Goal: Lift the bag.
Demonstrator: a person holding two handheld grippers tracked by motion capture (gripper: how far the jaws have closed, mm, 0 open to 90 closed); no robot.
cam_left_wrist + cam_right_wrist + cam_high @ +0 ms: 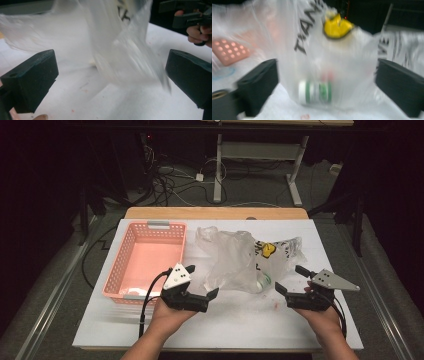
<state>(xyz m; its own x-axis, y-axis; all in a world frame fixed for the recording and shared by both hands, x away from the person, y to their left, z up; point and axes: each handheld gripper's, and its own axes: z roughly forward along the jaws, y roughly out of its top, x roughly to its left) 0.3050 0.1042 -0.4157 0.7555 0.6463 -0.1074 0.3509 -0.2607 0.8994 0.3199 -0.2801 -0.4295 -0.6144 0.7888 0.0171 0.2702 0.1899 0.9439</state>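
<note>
White table point(240, 320), plastic bag point(240, 260) between both open jaws, untouched

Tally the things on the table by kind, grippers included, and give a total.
Baskets: 1, pink basket
Bags: 1, plastic bag
Bottles: 1, bottle, inside the bag
Grippers: 2, left gripper, right gripper
Total: 5

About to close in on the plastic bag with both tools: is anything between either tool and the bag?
Nothing visible. The plastic bag lies between the open left tool and right tool, with bare table around.
</note>
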